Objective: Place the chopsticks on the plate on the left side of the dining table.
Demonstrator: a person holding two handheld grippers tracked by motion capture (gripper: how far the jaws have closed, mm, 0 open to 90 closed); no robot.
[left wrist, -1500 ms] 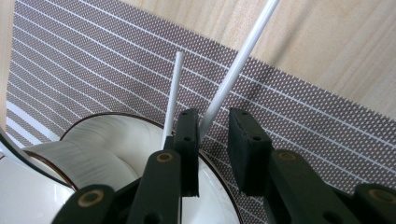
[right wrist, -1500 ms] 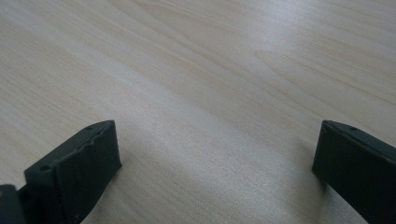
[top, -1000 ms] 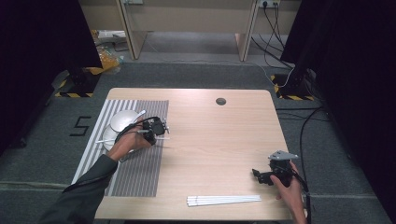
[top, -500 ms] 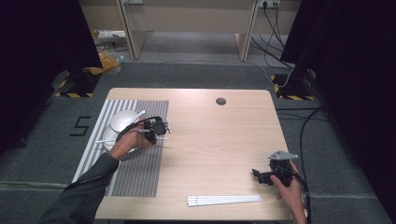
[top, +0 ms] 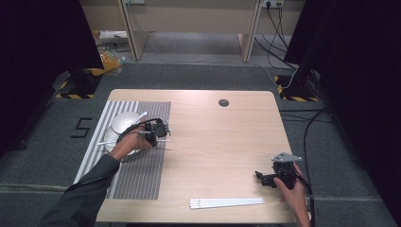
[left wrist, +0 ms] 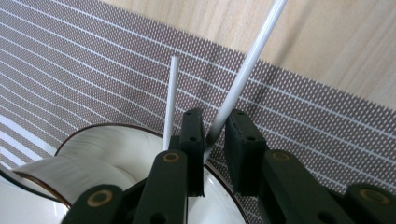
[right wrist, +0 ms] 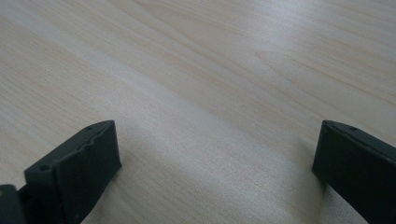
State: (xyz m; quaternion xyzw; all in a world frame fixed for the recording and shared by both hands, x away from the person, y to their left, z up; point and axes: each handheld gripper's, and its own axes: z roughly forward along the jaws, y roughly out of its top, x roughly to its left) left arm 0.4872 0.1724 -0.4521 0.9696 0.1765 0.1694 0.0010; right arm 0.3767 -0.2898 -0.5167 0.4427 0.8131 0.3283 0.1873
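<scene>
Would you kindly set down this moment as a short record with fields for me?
Left gripper: fingers shut on a thin white chopstick, above the white bowls.
Second white chopstick: beside the left finger, outside the grip.
Mat: grey striped placemat under the bowls.
Right gripper: fingers open over bare wooden table.
Spare white chopsticks: near the table's front edge.

Light: even, overhead; table bright, surroundings dark.
Shadows: soft, faint.
Focus: close jaws blurred in both gripper views.

Left claw clamped (tight) — right claw agape
</scene>
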